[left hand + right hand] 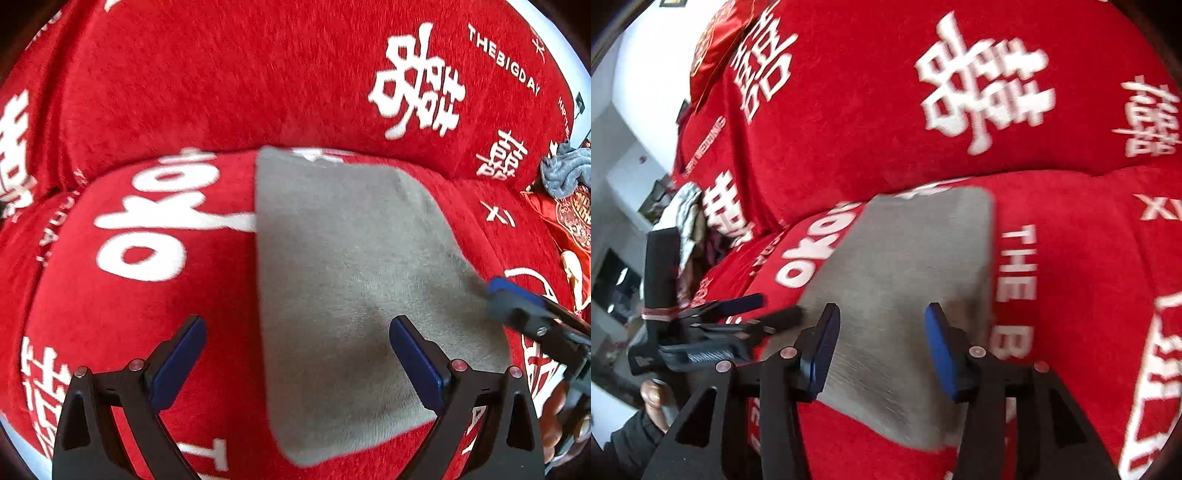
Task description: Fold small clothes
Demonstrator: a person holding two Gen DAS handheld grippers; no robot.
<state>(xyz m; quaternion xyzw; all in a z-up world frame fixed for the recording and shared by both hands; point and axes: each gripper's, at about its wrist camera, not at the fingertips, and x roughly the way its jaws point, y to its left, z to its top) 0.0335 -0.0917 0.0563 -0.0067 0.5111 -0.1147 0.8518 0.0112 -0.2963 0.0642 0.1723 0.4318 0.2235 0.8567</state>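
While the left gripper [297, 343] hovers with fingers spread wide and empty over the near left edge of the grey cloth [354, 280], that cloth lies flat as a folded rectangle on the red sofa cover [147, 92]; further right, the right gripper [882, 332] is likewise released above it.

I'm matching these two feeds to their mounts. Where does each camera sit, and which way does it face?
Left wrist: on the left tongs, open, facing the sofa back across the grey cloth; the right tongs enter from the right.
Right wrist: on the right tongs, open, looking over the same cloth; the left tongs and a hand show at left.
Shared: cloth, red sofa cover, each other's tongs.
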